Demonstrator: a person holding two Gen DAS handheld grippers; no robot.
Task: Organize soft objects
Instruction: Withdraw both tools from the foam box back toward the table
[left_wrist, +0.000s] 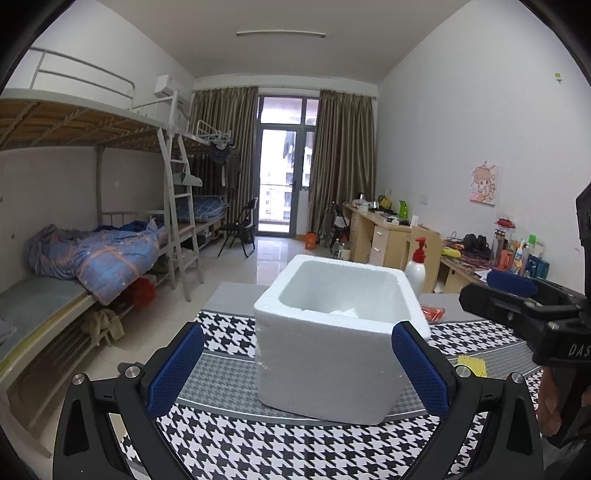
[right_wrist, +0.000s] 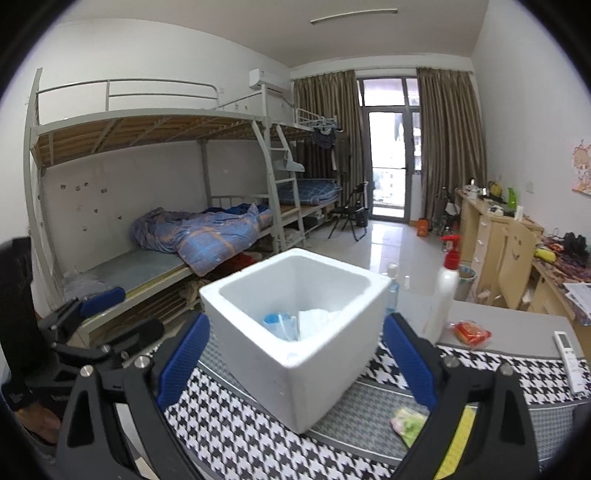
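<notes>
A white foam box (left_wrist: 332, 347) stands on the houndstooth cloth (left_wrist: 258, 446); it also shows in the right wrist view (right_wrist: 291, 332). Inside lie a blue and white soft packet (right_wrist: 280, 325) and a white crumpled piece (right_wrist: 317, 321). My left gripper (left_wrist: 295, 365) is open and empty, its jaws either side of the box's near face. My right gripper (right_wrist: 295, 358) is open and empty, above the box's near corner; it also shows at the right of the left wrist view (left_wrist: 517, 295). A green soft packet (right_wrist: 408, 424) lies near my right finger. A red packet (right_wrist: 472, 334) lies behind the box.
A white pump bottle (right_wrist: 445, 291) with a red top stands right of the box. A yellow sponge (left_wrist: 472, 364) lies on the cloth. A white remote (right_wrist: 570, 360) lies at the right. Bunk beds (right_wrist: 166, 229) stand left, desks (right_wrist: 495, 236) right.
</notes>
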